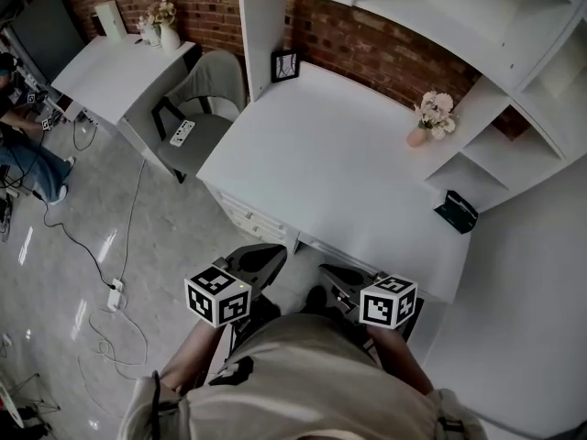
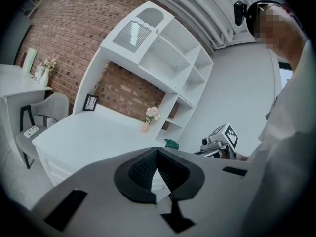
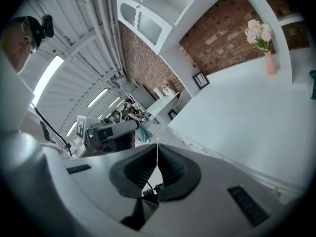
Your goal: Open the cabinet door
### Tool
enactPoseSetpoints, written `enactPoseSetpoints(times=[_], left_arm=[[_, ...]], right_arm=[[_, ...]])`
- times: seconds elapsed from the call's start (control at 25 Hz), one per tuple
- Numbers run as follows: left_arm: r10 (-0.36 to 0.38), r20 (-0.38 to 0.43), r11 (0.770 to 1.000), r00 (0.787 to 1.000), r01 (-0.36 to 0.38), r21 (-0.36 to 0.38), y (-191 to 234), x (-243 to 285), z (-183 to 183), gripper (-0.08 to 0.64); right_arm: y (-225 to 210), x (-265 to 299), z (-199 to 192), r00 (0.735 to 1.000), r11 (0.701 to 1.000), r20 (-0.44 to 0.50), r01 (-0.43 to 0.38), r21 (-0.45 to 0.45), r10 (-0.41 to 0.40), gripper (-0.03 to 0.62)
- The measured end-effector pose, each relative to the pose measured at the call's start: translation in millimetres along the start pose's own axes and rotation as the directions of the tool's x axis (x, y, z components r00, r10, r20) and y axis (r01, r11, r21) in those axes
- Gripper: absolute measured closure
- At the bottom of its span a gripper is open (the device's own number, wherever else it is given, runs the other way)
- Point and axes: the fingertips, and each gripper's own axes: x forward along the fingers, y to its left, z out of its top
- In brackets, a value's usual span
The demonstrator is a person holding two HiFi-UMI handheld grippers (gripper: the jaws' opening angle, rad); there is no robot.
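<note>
Both grippers sit close to the person's body at the near edge of the desk [image 1: 348,172], held side by side and angled slightly downward. Left gripper [image 2: 157,152]: jaws brought together with the tips meeting, nothing between them. Right gripper [image 3: 157,151]: jaws likewise closed tip to tip and empty. Cabinet door [image 2: 136,33], white with an arched slatted panel, is set in the top left of the white shelf unit [image 2: 185,75] that rises at the back of the desk against the brick wall; it appears flush with its frame. It lies high above and well apart from both pairs of jaws, across the full depth of the desk, and neither gripper touches it. On the desk stand a vase of flowers [image 1: 431,117], a small picture frame [image 1: 284,65] and a dark green item [image 1: 456,212] at the foot of the shelves.
</note>
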Motion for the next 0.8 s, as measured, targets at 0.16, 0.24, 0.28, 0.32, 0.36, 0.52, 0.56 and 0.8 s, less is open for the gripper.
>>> enactPoseSetpoints(times=[0.16, 0.24, 0.28, 0.32, 0.36, 0.52, 0.56, 0.8], left_arm=[[-0.002, -0.009, 0.999, 1.000, 0.003, 0.035, -13, 32, 14, 0.545], [0.002, -0.008, 0.999, 1.000, -0.002, 0.048, -18, 48, 21, 0.545], [0.005, -0.005, 0.999, 1.000, -0.005, 0.052, -20, 56, 24, 0.545], [0.010, -0.001, 0.998, 1.000, -0.010, 0.054, -23, 63, 27, 0.545], [0.017, 0.005, 0.998, 1.000, -0.017, 0.054, -24, 70, 30, 0.545], [0.057, 0.028, 0.998, 0.998, -0.058, 0.039, -26, 89, 35, 0.545], [0.068, 0.031, 0.997, 0.997, -0.069, 0.034, -26, 94, 36, 0.545], [0.125, 0.044, 0.992, 0.991, -0.126, 0.021, -26, 109, 41, 0.545]], right_arm=[[-25, -15, 22, 0.999, 1.000, 0.043, -0.019, 0.022, 0.018, 0.565], [-37, -22, 34, 0.998, 0.999, 0.058, -0.030, 0.021, 0.029, 0.565], [-43, -26, 39, 0.997, 0.999, 0.063, -0.035, 0.019, 0.034, 0.565], [-49, -29, 45, 0.997, 0.999, 0.065, -0.039, 0.016, 0.038, 0.565], [-55, -32, 49, 0.997, 0.999, 0.063, -0.045, 0.012, 0.044, 0.565], [-72, -38, 61, 0.997, 0.997, 0.030, -0.071, -0.014, 0.072, 0.565], [-76, -40, 64, 0.997, 0.997, 0.021, -0.079, -0.017, 0.079, 0.565], [-93, -40, 73, 0.991, 0.991, -0.023, -0.129, -0.016, 0.129, 0.565]])
